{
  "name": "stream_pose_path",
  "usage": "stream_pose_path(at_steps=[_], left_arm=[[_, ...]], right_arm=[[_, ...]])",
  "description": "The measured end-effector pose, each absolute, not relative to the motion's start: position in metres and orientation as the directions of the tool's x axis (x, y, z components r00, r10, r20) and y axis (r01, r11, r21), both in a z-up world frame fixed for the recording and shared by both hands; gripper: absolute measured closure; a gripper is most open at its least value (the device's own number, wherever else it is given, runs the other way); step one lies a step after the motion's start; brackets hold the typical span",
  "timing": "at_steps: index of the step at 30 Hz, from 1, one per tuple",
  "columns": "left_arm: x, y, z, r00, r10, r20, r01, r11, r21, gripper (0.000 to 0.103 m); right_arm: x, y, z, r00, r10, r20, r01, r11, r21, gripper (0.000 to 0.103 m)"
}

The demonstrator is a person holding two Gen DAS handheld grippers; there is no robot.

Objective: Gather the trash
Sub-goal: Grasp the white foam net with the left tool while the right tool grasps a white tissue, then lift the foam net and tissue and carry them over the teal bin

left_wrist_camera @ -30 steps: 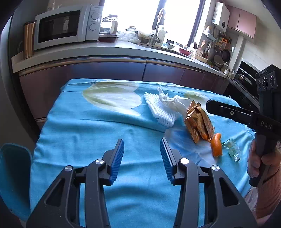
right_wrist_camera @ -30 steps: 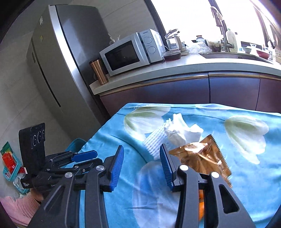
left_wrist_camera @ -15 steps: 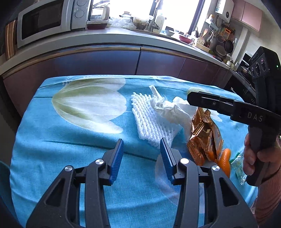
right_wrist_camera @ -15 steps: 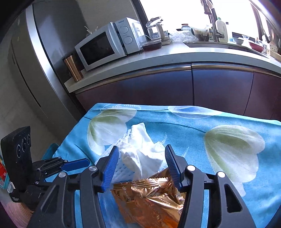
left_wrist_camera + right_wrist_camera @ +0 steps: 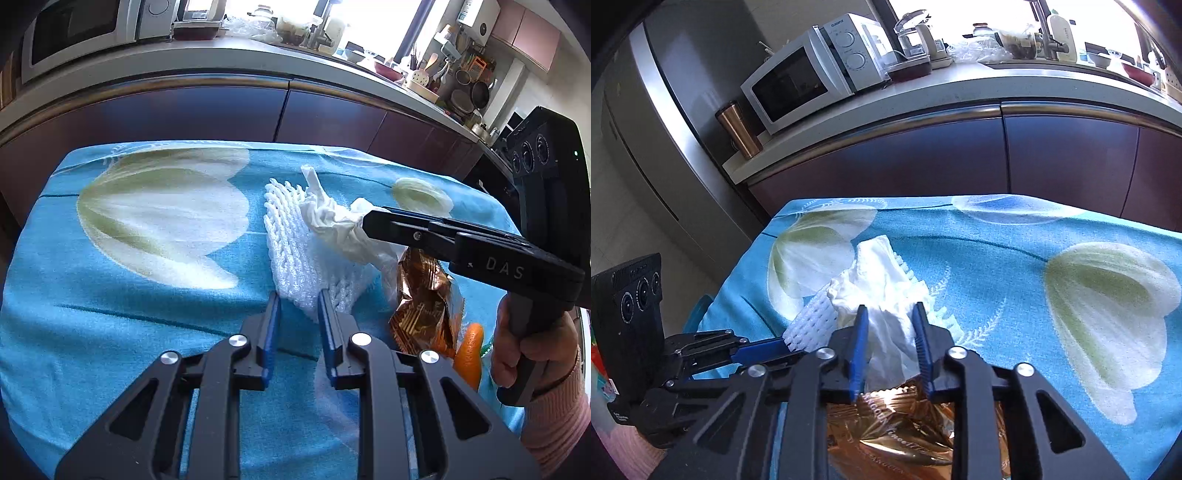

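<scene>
White foam fruit net (image 5: pixel 299 254): lies flat on the blue tulip-print tablecloth (image 5: pixel 129 295), reaching forward from the left gripper's tips. Its near edge sits between the blue pads; the net fills the narrow gap there.

Left gripper (image 5: pixel 295 306): jaws have just been closing and now stand narrow, pinching the net's near edge.

Crumpled white tissue (image 5: pixel 882 295): heaped on the net's far-right part, ahead of and between the right gripper's pads, with its near folds caught in the gap.

Right gripper (image 5: pixel 888 325): jaws have just been closing, now narrow, clamped on the tissue. In the left wrist view its black fingers cross from the right, tips buried in the tissue.

Copper foil wrapper (image 5: pixel 886 432): crinkled, directly below the right gripper's jaws, partly under the tissue; to the right of the left gripper.

Orange peel piece (image 5: pixel 469 350): just right of the wrapper, near the hand (image 5: pixel 528 350) in a pink sleeve that holds the right gripper's handle.

Microwave (image 5: pixel 812 74): on the counter beyond the table, far left of the right gripper.
</scene>
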State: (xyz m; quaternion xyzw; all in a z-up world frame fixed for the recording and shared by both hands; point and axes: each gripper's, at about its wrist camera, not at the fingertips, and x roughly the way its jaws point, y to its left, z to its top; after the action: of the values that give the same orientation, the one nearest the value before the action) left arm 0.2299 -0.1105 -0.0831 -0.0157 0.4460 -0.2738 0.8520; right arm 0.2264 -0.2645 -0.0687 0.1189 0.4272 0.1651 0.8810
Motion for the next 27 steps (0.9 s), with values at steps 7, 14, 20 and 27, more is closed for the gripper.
stream_pose_path(at_steps=[7,14,20,27], left_arm=[[0.223,-0.113,-0.078,0.472,-0.484,-0.737,0.461,0.848,-0.262,0.097],[0.210,-0.099,-0.063,0.514,-0.487,-0.707,0.459,0.852,-0.252,0.097],[0.195,-0.075,-0.048,0.553,-0.479,-0.681,0.439,0.863,-0.250,0.097],[0.174,-0.042,-0.036,0.589,-0.475,-0.654,0.414,0.872,-0.260,0.097]], right_arm=[[0.220,-0.261,-0.064,0.603,0.386,-0.699,-0.206,0.921,0.331,0.100],[0.215,-0.266,-0.046,0.647,0.412,-0.641,-0.225,0.907,0.356,0.100],[0.210,-0.263,-0.030,0.668,0.445,-0.597,-0.256,0.890,0.377,0.100],[0.196,-0.250,-0.011,0.678,0.489,-0.549,-0.313,0.868,0.386,0.100]])
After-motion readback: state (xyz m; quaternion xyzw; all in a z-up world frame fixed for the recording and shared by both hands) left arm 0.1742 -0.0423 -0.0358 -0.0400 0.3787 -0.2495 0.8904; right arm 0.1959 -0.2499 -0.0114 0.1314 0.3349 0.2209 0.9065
